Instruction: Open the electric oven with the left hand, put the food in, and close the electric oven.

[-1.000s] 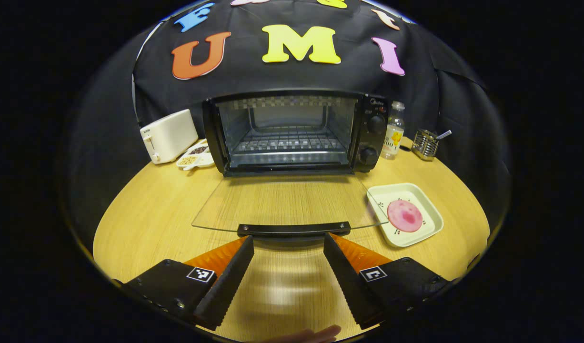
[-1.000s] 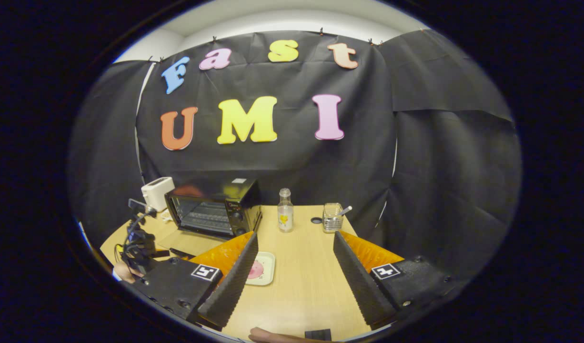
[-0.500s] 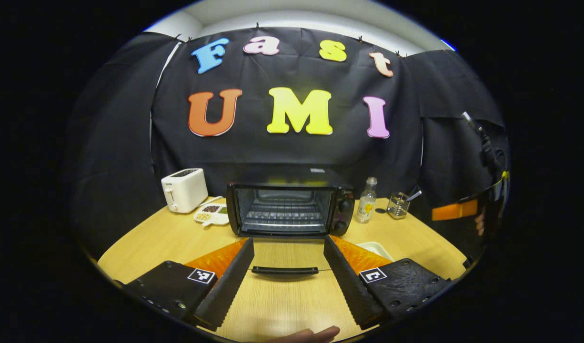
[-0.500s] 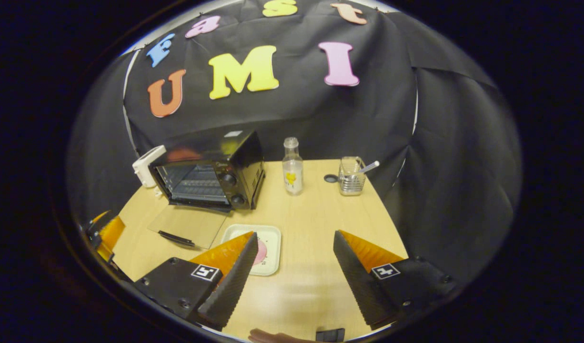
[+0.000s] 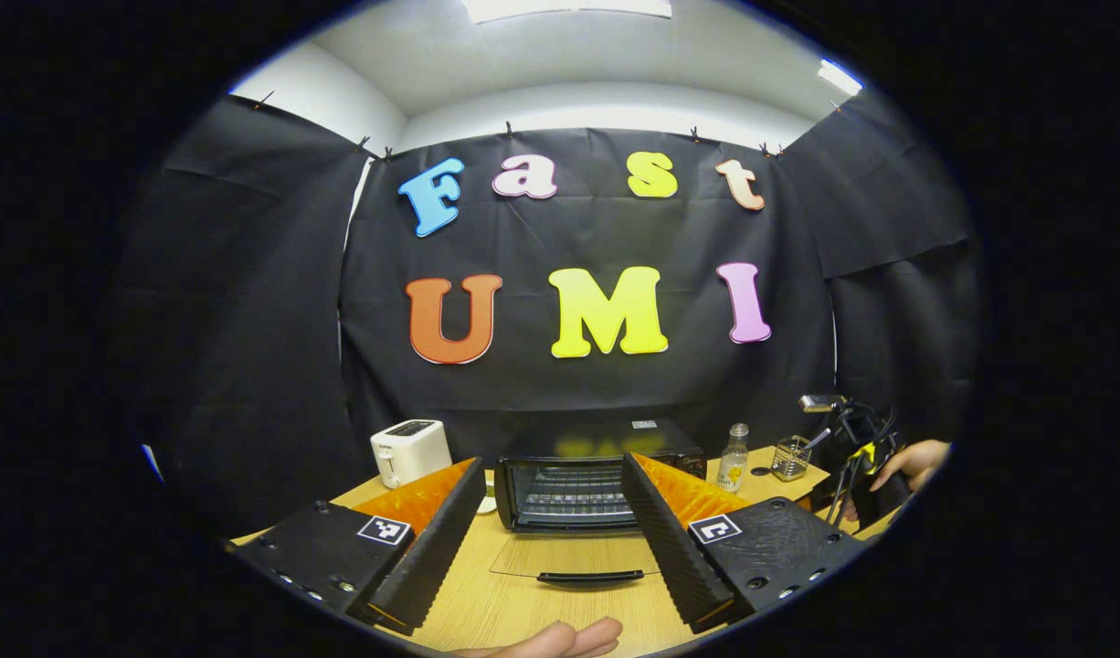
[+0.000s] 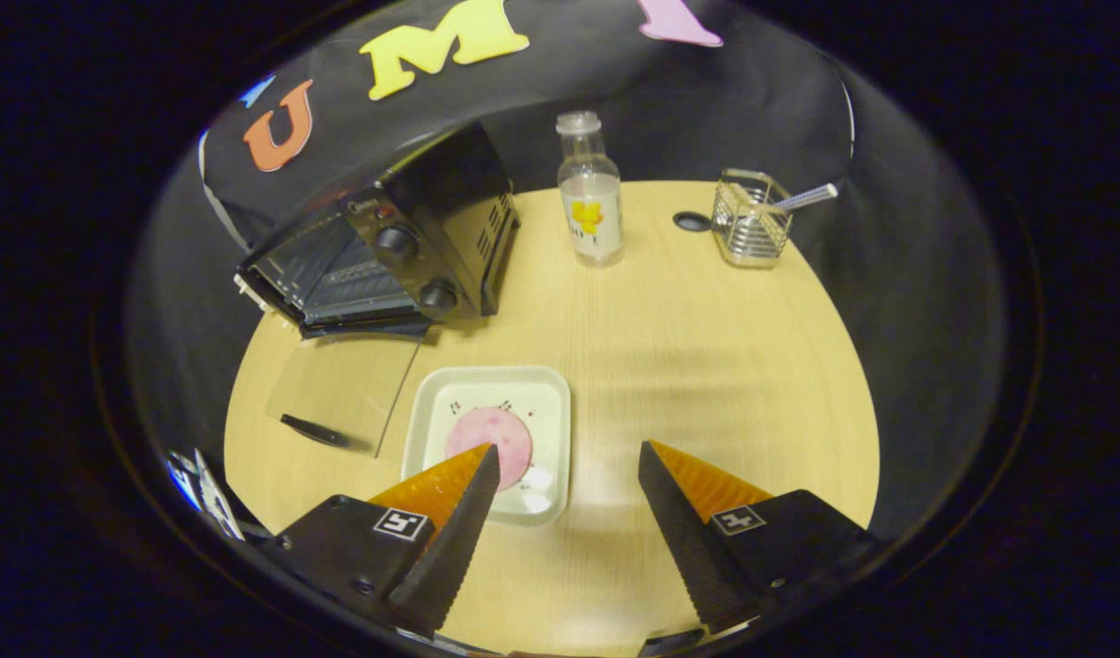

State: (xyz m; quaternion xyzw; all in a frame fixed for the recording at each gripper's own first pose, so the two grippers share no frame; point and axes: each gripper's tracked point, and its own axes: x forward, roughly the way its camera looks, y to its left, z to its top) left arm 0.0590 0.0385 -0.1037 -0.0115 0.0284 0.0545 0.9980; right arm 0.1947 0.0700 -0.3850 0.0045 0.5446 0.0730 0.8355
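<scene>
The black electric oven [image 5: 578, 480] [image 6: 386, 247] stands on the wooden table with its glass door [image 5: 574, 557] [image 6: 341, 388] folded flat down in front. My left gripper [image 5: 553, 477] is open and empty, held back from the oven and well clear of the door handle [image 5: 589, 578]. A square white plate [image 6: 551, 402] lies right of the door and carries a round pink slice of food [image 6: 487, 431]. My right gripper [image 6: 567, 461] hovers open above the table, just right of the plate, with its left finger [image 6: 455, 512] overlapping the plate's near edge. The other gripper and a hand [image 5: 875, 471] show at the right of the left gripper view.
A white toaster [image 5: 411, 451] stands left of the oven. Behind it on the right are a clear bottle [image 6: 591, 192] [image 5: 732, 459], a dark lid [image 6: 692, 221] and a wire holder [image 6: 752, 219] with a utensil. The table's round edge [image 6: 852, 429] curves on the right.
My left gripper has pulled back and tilted up away from the lowered door. My right gripper has moved forward and down toward the plate, which now lies just ahead of its left finger.
</scene>
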